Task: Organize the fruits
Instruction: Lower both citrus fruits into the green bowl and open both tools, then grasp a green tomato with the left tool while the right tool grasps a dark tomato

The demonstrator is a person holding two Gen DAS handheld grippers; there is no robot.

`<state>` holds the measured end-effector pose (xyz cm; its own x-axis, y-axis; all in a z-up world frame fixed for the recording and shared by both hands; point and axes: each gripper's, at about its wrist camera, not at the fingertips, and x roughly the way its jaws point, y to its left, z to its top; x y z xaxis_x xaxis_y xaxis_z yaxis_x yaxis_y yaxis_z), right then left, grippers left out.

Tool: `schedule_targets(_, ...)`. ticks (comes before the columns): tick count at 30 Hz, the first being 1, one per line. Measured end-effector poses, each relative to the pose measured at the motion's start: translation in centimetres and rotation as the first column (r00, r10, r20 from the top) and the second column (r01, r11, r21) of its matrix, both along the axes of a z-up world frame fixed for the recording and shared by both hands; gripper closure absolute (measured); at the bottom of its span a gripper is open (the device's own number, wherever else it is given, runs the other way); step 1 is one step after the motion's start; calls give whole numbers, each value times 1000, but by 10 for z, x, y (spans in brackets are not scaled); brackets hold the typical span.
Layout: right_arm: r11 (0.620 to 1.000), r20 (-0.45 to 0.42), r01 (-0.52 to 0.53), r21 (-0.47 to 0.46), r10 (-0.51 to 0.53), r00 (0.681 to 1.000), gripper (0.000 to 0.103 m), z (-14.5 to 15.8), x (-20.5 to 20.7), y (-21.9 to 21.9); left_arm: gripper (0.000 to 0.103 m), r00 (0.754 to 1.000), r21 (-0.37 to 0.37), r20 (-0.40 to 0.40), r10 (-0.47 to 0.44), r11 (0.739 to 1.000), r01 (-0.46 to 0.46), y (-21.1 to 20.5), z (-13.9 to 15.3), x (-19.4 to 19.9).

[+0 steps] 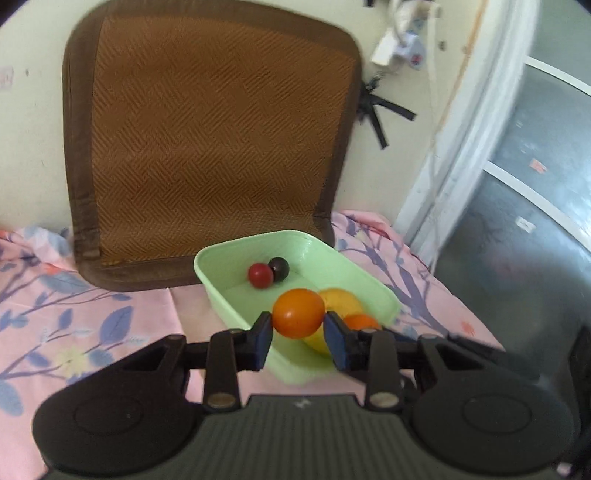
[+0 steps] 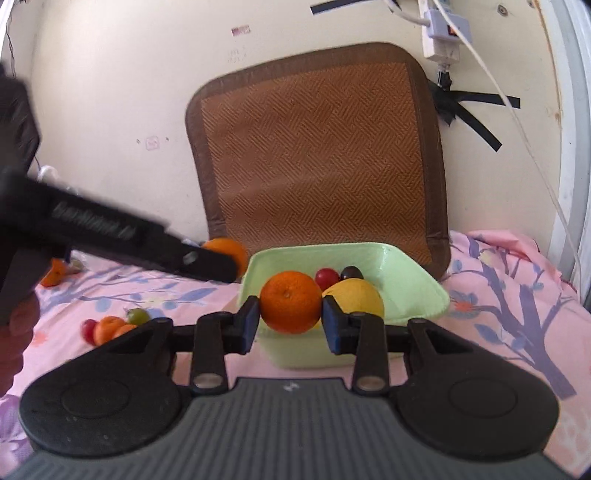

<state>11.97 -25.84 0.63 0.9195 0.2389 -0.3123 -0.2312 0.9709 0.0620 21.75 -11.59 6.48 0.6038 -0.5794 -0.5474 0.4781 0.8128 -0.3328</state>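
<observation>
My left gripper (image 1: 298,326) is shut on a smooth small orange fruit (image 1: 298,314), held just above the near corner of a pale green tub (image 1: 218,288). In the tub lie a red grape (image 1: 260,275), a dark grape (image 1: 279,267) and a yellow fruit (image 1: 341,301). My right gripper (image 2: 290,321) is shut on a dimpled mandarin (image 2: 290,306) over the near rim of the green tub (image 2: 410,273). In the right wrist view the left gripper (image 2: 221,264) comes in from the left, side-on, with its orange fruit (image 2: 229,249) beside the tub's left wall.
Loose fruits (image 2: 110,326) lie on the pink floral sheet (image 2: 498,314) at the left. A brown woven mat (image 2: 317,155) leans on the wall behind the tub. A power strip with cables (image 2: 443,33) hangs at top right. A person's hand (image 2: 14,332) shows at the left edge.
</observation>
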Motion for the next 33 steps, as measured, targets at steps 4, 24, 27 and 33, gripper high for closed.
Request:
schedule_targets(4,999,3,8,-40,-8,1000,63,-6,8,6,72,999,0,-37,4,1000,-4,-13,-14,25)
schedule_targets(24,994,58,34,101,-40,998,65,8,-25,-15,64,971,-33,104,214,977,-211,116,18,-89)
schedule_targets(27,990,14,-43,136,41,999,65,8,-42,-3,64,968,17,90,232,972,-235,134,3,-116)
schedule_targets(33,979,-53,-191,77,196,979,65,-5,-72,47,64,984,71,53,171,982,-175,129,-29,-135)
